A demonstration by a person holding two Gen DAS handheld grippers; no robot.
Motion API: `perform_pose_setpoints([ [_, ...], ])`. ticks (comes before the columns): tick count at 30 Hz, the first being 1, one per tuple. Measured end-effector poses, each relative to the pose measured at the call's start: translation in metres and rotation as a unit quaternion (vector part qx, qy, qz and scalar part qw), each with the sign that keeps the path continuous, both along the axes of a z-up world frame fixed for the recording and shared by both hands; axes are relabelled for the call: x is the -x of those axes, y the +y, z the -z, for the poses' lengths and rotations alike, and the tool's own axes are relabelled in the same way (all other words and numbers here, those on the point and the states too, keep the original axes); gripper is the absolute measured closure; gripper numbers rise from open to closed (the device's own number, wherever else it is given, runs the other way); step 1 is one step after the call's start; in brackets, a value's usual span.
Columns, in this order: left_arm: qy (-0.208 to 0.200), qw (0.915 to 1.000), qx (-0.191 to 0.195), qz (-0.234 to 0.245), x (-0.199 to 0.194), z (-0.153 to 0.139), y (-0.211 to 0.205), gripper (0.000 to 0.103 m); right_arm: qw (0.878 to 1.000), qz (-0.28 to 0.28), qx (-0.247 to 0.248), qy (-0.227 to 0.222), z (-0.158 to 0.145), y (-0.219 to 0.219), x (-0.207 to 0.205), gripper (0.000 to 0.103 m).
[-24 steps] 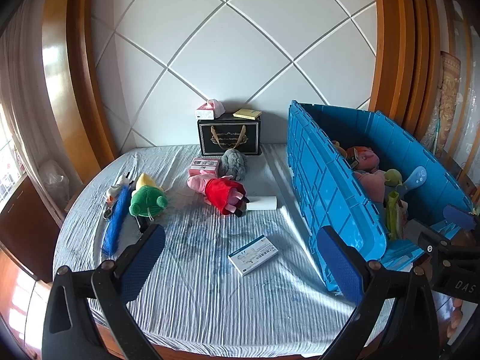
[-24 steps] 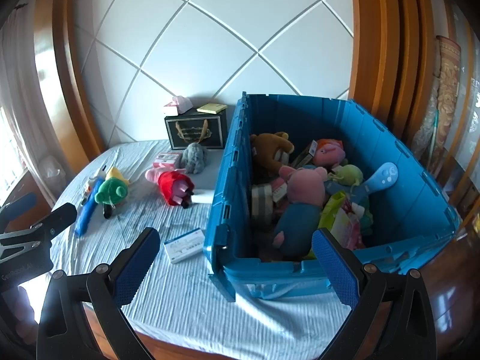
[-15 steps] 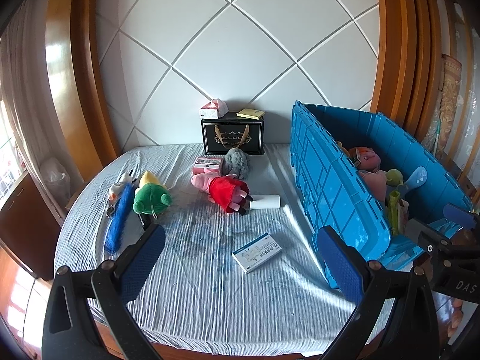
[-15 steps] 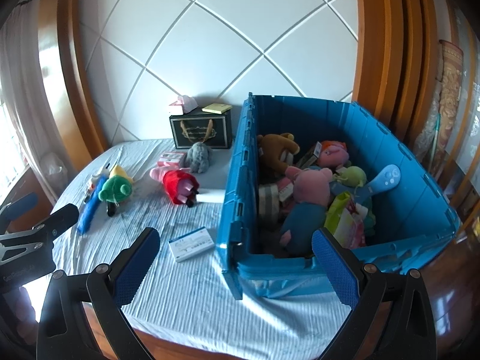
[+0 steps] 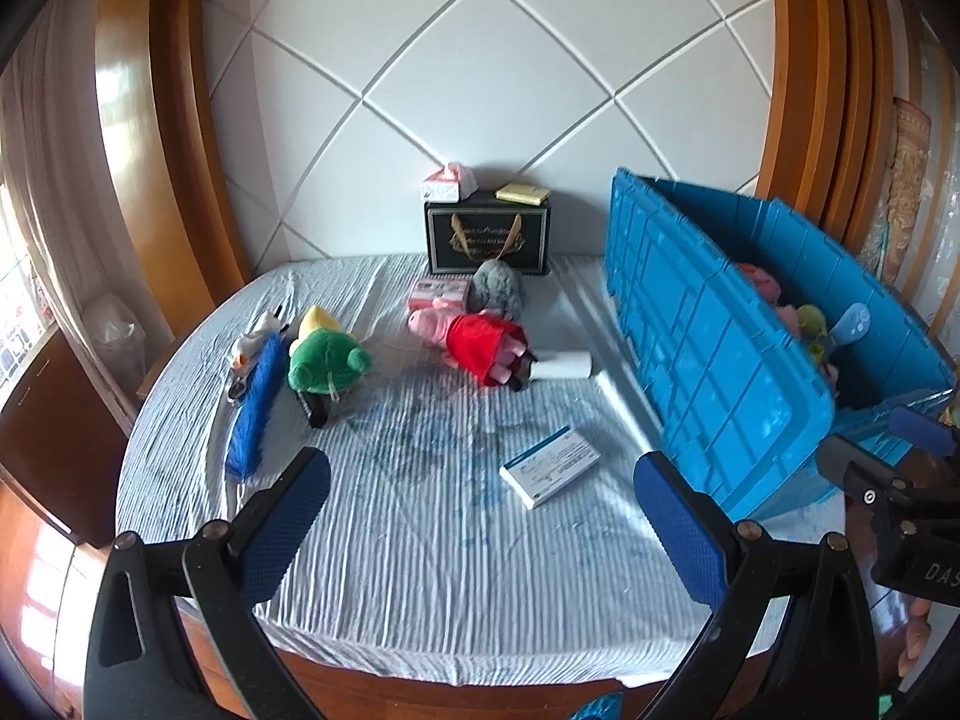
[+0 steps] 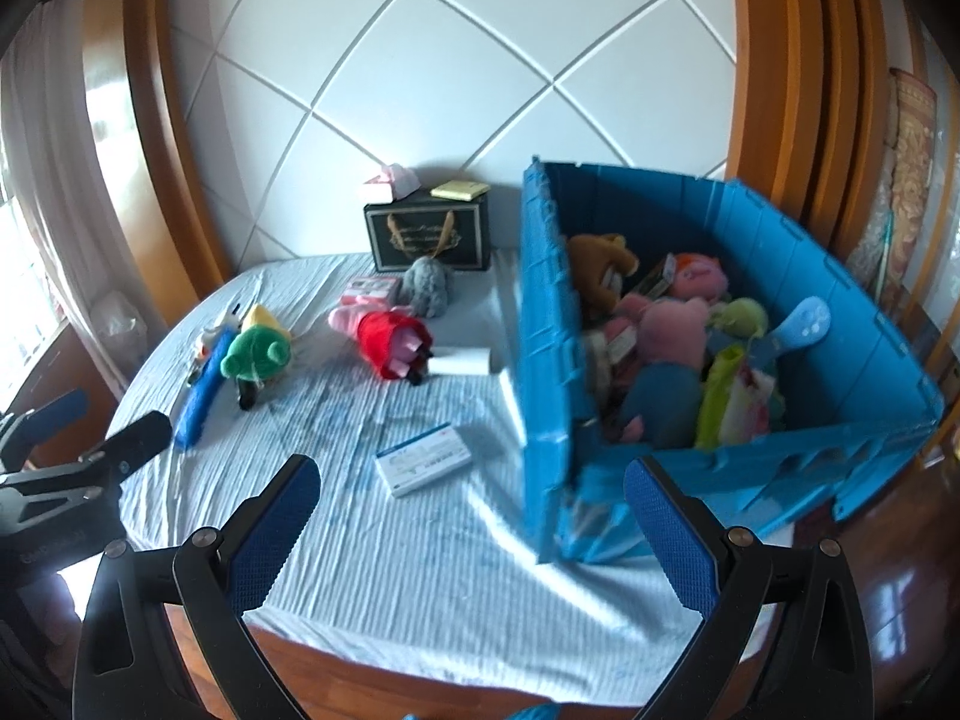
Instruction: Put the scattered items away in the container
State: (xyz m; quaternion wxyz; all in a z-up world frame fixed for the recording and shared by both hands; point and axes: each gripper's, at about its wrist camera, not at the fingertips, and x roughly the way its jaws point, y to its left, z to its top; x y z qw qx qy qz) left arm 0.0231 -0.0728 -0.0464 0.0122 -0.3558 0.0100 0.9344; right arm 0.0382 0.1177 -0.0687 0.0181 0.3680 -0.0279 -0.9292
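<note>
Between both wide-open, empty claws, left claw [image 5: 480, 507] and right claw [image 6: 471, 507], lies the white box [image 5: 549, 466], flat on the surface [image 5: 420, 540]. Its long axis slants toward the blue container [image 6: 840, 456]; the right claw looks nearer.

Table [image 5: 420, 570] with cloth, crate [image 5: 720, 360] on its right side, soft toys [image 6: 672, 336] piled inside it. Flat box [image 5: 549, 465] lies near, just left of the crate. Farther: pig plush [image 5: 474, 342] at centre, paper roll [image 5: 564, 367] touching its right end. Frog plush [image 5: 327, 360] to the left, brush [image 5: 258, 402] left of that. Small carton [image 5: 438, 294] and fuzzy toy [image 5: 497, 288] behind the pig. Gift box [image 5: 487, 240] at far wall, tissue pack [image 5: 449, 183] and notepad [image 5: 523, 193] on top.
</note>
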Motion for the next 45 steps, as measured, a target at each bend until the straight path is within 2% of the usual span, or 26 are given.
perform_pose_setpoints([
  [6,-0.035,0.9993,-0.004,0.007,0.011,0.037,-0.03,0.0,0.999,-0.004,0.007,-0.036,0.032,-0.029,0.011,0.0],
  [11,-0.053,0.9982,-0.024,-0.016,0.034,0.061,-0.049,0.0,0.997,-0.027,-0.005,-0.071,0.058,-0.048,0.033,0.0],
  [15,-0.058,0.997,-0.024,-0.045,0.06,0.075,-0.057,0.0,0.996,-0.057,-0.011,-0.066,0.063,-0.058,0.07,0.0],
  [19,-0.085,0.995,-0.019,-0.05,0.099,0.094,-0.058,0.0,0.993,-0.09,-0.001,-0.078,0.076,-0.068,0.115,0.0],
  [23,-0.102,0.9909,-0.03,-0.083,0.131,0.117,-0.069,0.0,0.987,-0.122,-0.011,-0.105,0.106,-0.079,0.156,0.0],
  [25,-0.112,0.9891,-0.029,-0.09,0.145,0.133,-0.074,0.0,0.985,-0.123,-0.033,-0.119,0.126,-0.085,0.174,0.0],
  [27,-0.127,0.9866,-0.024,-0.099,0.157,0.152,-0.079,0.0,0.983,-0.123,-0.035,-0.134,0.143,-0.087,0.186,0.001],
  [30,-0.154,0.9819,-0.022,-0.108,0.171,0.181,-0.084,0.0,0.977,-0.122,-0.038,-0.17,0.175,-0.088,0.203,0.019],
  [32,-0.17,0.9796,-0.019,-0.106,0.18,0.197,-0.084,0.0,0.974,-0.113,-0.045,-0.192,0.196,-0.086,0.208,0.038],
  [34,-0.184,0.9784,-0.013,-0.093,0.192,0.216,-0.079,0.0,0.97,-0.1,-0.05,-0.216,0.219,-0.08,0.213,0.045],
  [38,-0.203,0.9777,-0.004,-0.056,0.215,0.245,-0.061,0.0,0.965,-0.063,-0.068,-0.246,0.254,-0.067,0.217,0.045],
  [45,-0.208,0.9781,-0.007,0.004,0.254,0.271,-0.038,0.0,0.957,-0.009,-0.118,-0.264,0.283,-0.053,0.231,0.045],
])
